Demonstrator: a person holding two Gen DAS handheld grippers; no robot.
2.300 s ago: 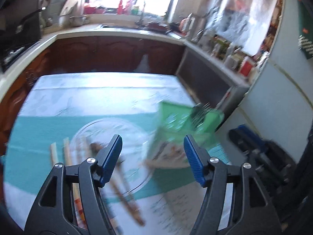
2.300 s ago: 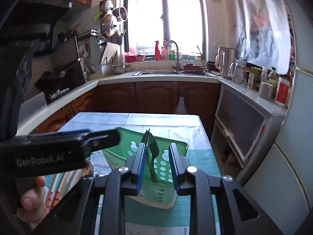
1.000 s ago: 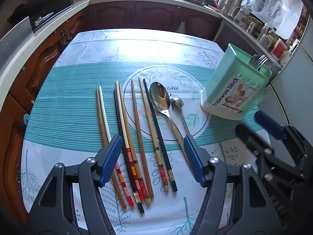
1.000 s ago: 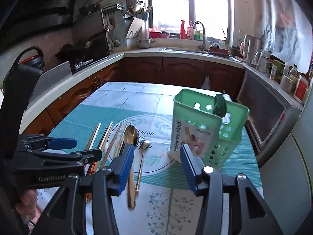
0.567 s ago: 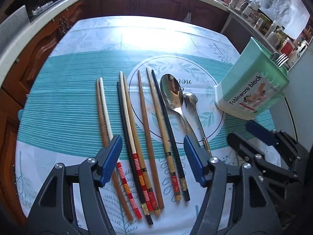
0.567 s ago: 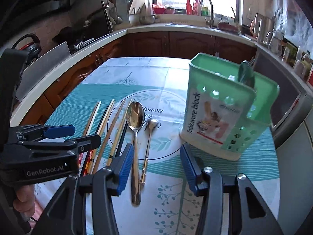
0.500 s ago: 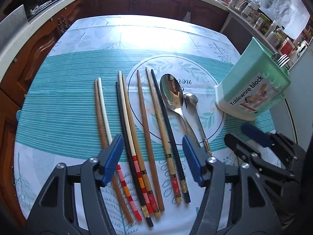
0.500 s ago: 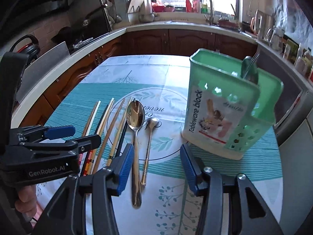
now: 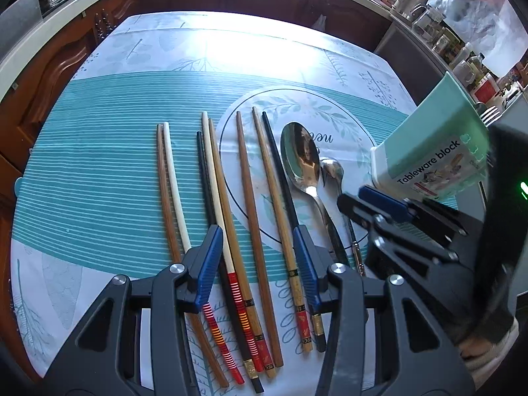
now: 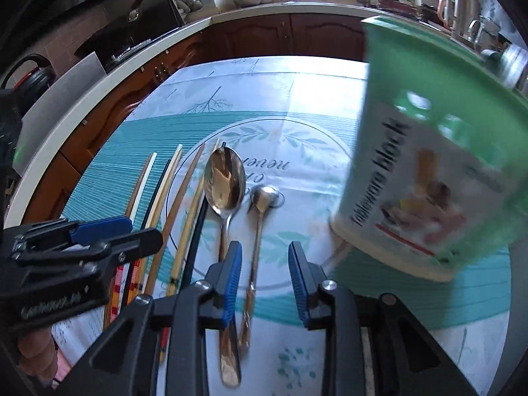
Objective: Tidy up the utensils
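Note:
Several chopsticks (image 9: 246, 178) lie side by side on the teal tablecloth, with a large spoon (image 9: 300, 158) and a small spoon (image 9: 331, 168) to their right. My left gripper (image 9: 256, 247) hovers low over the chopstick handles. Its jaws are closing with several chopsticks below the gap and nothing pressed. My right gripper (image 10: 264, 264) hangs over the small spoon (image 10: 264, 198), beside the large spoon (image 10: 224, 181). Its jaws are also closing, and the small spoon's handle lies between them untouched. The green utensil holder (image 10: 445, 165) stands to the right and appears blurred.
The holder (image 9: 432, 155) has a fork (image 9: 488, 112) sticking out of it. The tablecloth (image 9: 99, 181) ends at the near edge below the grippers. Brown cabinets and a white counter (image 10: 99, 82) ring the table. A hand (image 10: 29, 356) holds the left gripper's grip.
Both grippers have sunk closer to the table and their jaws have narrowed. The right one moved forward over the spoons, so the holder looms larger in its view.

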